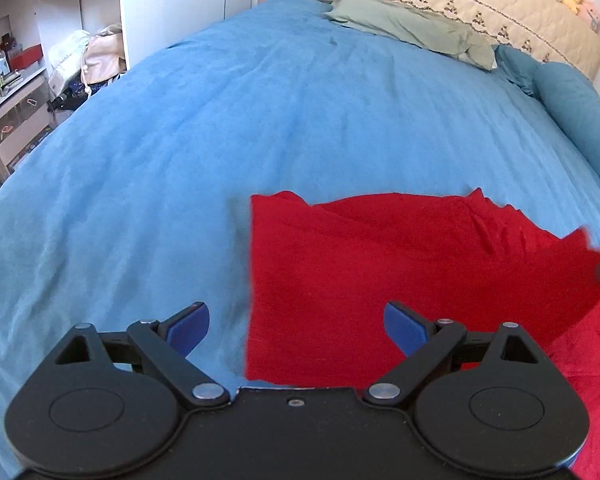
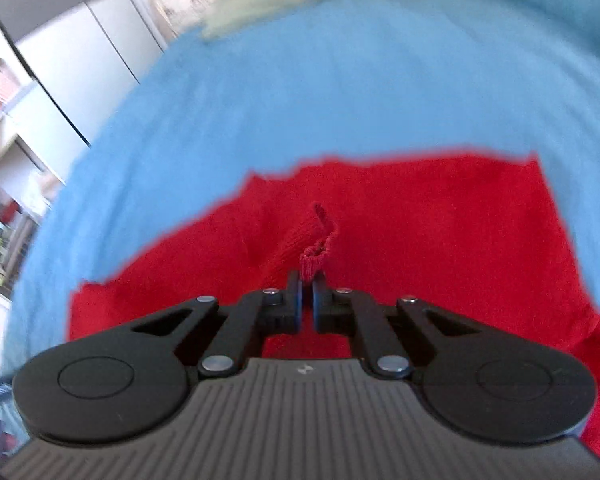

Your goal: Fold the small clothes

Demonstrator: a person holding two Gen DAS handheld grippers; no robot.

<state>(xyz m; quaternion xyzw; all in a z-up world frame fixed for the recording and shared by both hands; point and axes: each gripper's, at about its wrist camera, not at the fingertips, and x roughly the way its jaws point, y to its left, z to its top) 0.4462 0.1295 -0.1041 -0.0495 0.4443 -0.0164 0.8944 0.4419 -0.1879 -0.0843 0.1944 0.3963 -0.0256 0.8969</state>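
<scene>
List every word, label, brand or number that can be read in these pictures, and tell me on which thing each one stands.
No text can be read.
Boxes and bottles on the white shelf unit: labels too small and blurred.
Black right gripper, shut on the red knitted garment: only a small pale mark on its body, no letters.
Black left gripper: no marking.

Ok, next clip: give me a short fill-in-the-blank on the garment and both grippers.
1. The red garment lies on a ____ bedspread.
2. The right gripper is ____ on a bunched bit of the garment.
3. The left gripper hovers with its jaws ____, gripping nothing.
4. Near the headboard lies a pale ____ pillow.

Missing words: blue; shut; open; green
</scene>
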